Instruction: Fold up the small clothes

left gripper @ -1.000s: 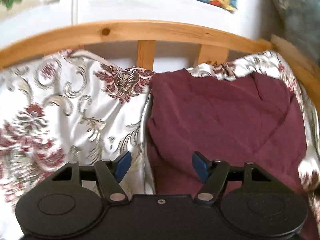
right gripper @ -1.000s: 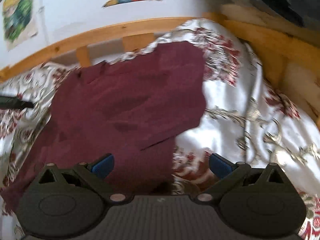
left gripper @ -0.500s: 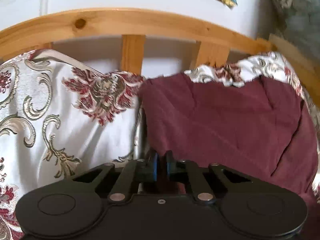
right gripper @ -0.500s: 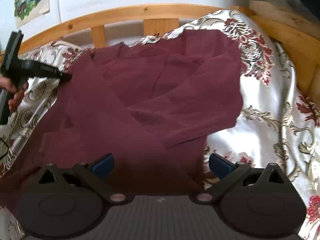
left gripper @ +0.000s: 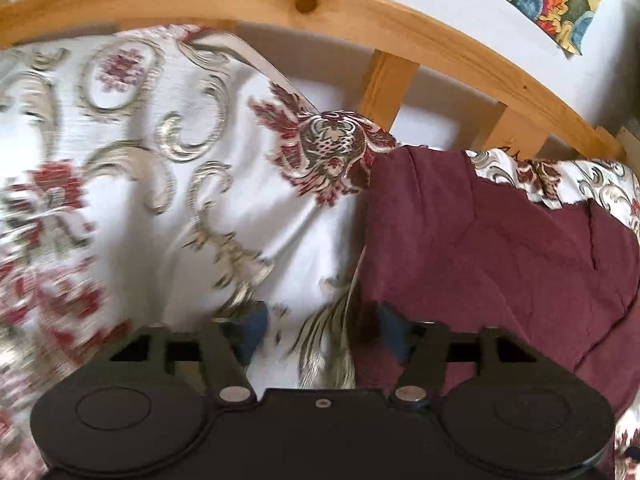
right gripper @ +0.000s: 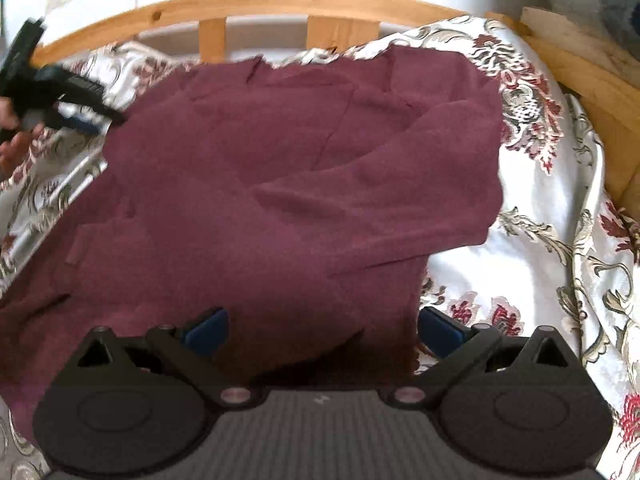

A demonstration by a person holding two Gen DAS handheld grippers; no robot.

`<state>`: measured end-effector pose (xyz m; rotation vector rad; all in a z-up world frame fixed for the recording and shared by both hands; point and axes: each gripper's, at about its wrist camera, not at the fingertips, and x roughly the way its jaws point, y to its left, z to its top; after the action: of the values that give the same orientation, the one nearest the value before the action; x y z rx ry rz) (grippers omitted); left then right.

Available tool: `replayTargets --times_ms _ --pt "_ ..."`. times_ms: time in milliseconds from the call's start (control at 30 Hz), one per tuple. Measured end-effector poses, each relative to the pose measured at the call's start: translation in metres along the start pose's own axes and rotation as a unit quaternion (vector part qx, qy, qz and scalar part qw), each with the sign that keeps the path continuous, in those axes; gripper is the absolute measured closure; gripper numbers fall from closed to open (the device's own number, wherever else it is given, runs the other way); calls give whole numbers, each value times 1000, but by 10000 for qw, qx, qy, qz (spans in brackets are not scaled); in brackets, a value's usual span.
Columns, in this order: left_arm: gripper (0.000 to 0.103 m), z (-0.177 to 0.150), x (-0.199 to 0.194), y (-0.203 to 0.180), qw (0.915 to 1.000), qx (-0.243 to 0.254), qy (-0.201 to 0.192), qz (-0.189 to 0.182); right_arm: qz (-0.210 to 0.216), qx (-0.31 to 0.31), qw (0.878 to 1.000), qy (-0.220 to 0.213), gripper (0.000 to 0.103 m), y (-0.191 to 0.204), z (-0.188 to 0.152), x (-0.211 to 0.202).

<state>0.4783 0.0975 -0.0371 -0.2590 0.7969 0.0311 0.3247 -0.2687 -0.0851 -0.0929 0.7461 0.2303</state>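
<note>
In the left wrist view, a maroon garment (left gripper: 500,264) of soft matte knit is seen lying creased on a glossy white bedspread (left gripper: 160,184) woven with red flowers and grey scrolls. A curved pine rail (left gripper: 360,12) with slats runs behind. The left claw (left gripper: 320,330) is spread wide and empty, its blue pads over the garment's left edge, one above the bedspread, one above the maroon cloth.

In the right wrist view, the garment (right gripper: 280,184) is spread across the bed, a sleeve folded over its body. The right claw (right gripper: 322,330) is released, wide open, straddling the near hem; contact cannot be told. The left claw (right gripper: 86,122) is seen at the garment's far left corner
</note>
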Motion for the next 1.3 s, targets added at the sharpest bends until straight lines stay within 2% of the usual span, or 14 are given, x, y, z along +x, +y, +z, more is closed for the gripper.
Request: replayTargets --times_ms 133,233,333,367,433,567,633,767,867,933,1033,1133,1200,1300 --pt "13 -19 -54 -16 9978 589 -288 -130 96 30 9992 -376 0 -5 -2 -15" --pt "4 -37 -99 -31 9940 895 -494 -388 9 -168 9982 -573 0 -2 -5 -29" --pt "1 -59 -142 -48 9851 1410 -567 -799 73 -583 9963 -629 0 5 -4 -55" --pt "1 -68 -156 -55 9797 1689 -565 -924 225 -765 9950 -605 0 7 -3 -66" --pt "1 -92 -182 -67 9615 2412 -646 -1147 505 -1088 9909 -603 0 9 -2 -94" --pt "1 -142 -210 -80 9210 3626 -775 -1198 646 -1445 9869 -320 0 12 -4 -139" --pt "1 -163 -212 -84 9074 4004 -612 -1121 687 -1795 9813 -80 0 18 -11 -152" --pt "1 -189 -198 -87 8945 4320 136 -1141 569 -2568 9627 638 0 38 -41 -155" --pt "1 -207 -184 -93 8735 4743 582 -924 491 -2571 9600 992 0 46 -55 -148" --pt "2 -212 -174 -96 8635 4908 796 -844 341 -2647 9567 1164 0 51 -62 -139" --pt "6 -224 -156 -100 8463 5163 1142 -641 -42 -2898 9457 1471 0 52 -69 -116" --pt "13 -235 -134 -100 8306 5370 1456 -236 -108 -3174 9326 1712 0 53 -78 -95" --pt "14 -237 -123 -98 8249 5442 1527 -15 -241 -3448 9202 1836 0 56 -84 -80" --pt "19 -233 -117 -97 8291 5417 1386 51 -500 -3835 9090 1554 1 60 -92 -73"
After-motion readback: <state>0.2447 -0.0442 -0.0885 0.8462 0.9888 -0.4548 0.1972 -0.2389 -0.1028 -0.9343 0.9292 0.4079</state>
